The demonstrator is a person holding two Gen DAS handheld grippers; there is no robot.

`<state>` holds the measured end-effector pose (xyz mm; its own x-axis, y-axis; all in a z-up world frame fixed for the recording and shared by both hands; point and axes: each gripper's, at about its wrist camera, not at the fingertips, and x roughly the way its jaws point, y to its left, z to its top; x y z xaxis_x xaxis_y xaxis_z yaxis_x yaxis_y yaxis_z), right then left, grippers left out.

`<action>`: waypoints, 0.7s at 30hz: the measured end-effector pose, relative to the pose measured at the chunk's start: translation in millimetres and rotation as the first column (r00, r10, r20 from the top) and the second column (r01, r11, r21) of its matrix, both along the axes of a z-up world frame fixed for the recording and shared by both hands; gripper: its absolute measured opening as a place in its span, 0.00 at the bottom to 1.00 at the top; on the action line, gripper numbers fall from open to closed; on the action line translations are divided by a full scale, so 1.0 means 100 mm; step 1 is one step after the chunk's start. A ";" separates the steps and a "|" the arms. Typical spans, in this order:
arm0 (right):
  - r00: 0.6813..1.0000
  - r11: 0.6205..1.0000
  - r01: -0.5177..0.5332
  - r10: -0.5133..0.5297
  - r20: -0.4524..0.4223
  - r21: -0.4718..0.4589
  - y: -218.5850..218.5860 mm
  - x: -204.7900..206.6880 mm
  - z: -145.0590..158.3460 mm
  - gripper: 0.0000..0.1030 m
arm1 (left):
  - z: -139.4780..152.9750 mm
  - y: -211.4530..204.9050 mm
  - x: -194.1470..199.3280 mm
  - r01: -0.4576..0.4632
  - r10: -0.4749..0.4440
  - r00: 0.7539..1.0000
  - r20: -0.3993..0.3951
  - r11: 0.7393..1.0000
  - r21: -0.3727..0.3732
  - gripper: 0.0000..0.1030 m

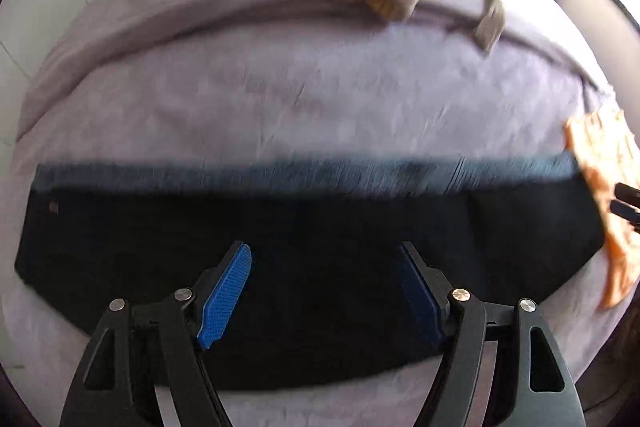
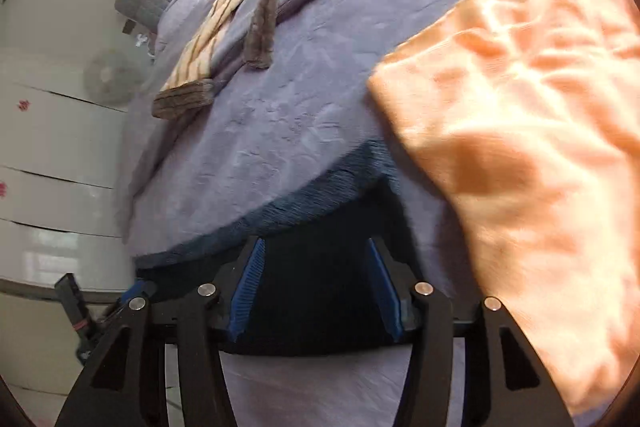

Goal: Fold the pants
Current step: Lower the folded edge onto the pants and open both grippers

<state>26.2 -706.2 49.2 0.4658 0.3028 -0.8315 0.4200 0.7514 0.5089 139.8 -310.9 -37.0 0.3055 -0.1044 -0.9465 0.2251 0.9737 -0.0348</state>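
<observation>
On the bed (image 1: 320, 99), dark pants (image 1: 304, 227) (tiny unreadable label)

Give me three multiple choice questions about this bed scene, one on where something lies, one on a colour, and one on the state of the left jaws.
1. Where does the peach-orange cloth lie relative to the dark folded pants with a blue ribbed band?
A. at their right end
B. at their left end
C. underneath them

2. What colour is the bed cover?
A. green
B. pale lilac-grey
C. red

3. How do the jaws of the left gripper stand?
A. shut on the pants
B. shut on the cloth
C. open above the pants

Answers: 1 A, the left wrist view shows it at the right edge; 2 B, lilac-grey in both views; 3 C, the blue pads stand apart, gripping nothing.
</observation>
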 end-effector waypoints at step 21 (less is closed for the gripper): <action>0.971 0.935 -0.239 0.230 -0.064 -0.263 0.79 0.18 0.20 0.21 | -0.32 0.17 0.50 -0.151 0.151 0.988 0.011 0.981 0.119 0.73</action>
<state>44.6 -626.7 69.0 0.3804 0.1649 -0.9100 0.2284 0.9367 0.2653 189.6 -294.1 -69.2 0.3112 0.0569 -0.9487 0.0747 0.9937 0.0841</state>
